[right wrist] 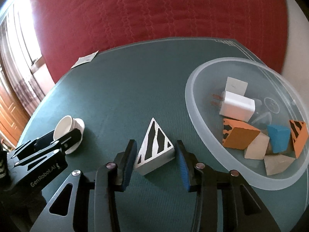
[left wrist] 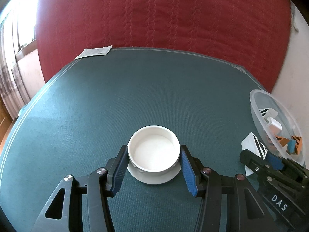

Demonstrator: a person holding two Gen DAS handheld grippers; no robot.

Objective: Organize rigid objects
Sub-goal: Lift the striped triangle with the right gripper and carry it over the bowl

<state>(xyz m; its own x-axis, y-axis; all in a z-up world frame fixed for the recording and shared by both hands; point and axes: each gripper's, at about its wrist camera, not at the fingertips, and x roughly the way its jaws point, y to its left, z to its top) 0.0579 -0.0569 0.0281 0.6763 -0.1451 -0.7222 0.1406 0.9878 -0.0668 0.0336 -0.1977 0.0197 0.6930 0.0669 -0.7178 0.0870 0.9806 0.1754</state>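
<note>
My left gripper (left wrist: 154, 155) sat low over the green table mat (left wrist: 135, 96), its blue pads pressed against either side of a white cup (left wrist: 154, 150) that stood upright on a white saucer (left wrist: 154, 177); closed on the cup, then. In the right wrist view the same cup (right wrist: 62, 128) looked tipped toward the camera, saucer (right wrist: 79, 127) behind it, left gripper (right wrist: 56, 141) clamped across the rim. My right gripper (right wrist: 155, 150) straddled a white wedge block with black stripes (right wrist: 154, 147) lying on the mat (right wrist: 115, 96): left pad touching or very nearly touching its corner, right pad just clear of the other corner with a thin gap showing, so not yet gripping. From the left view the right gripper (left wrist: 264, 154) covered part of that striped block (left wrist: 253, 145). Just right of the block stood a clear plastic bowl (right wrist: 193, 104) holding a white charger plug (right wrist: 236, 106), an orange block with black markings (right wrist: 239, 137), a blue block (right wrist: 279, 138), an orange striped wedge (right wrist: 299, 137) and some pale grey blocks (right wrist: 256, 148). A paper packet (left wrist: 94, 51) lay at the far left edge of the mat, red quilted fabric (left wrist: 164, 13) behind
</note>
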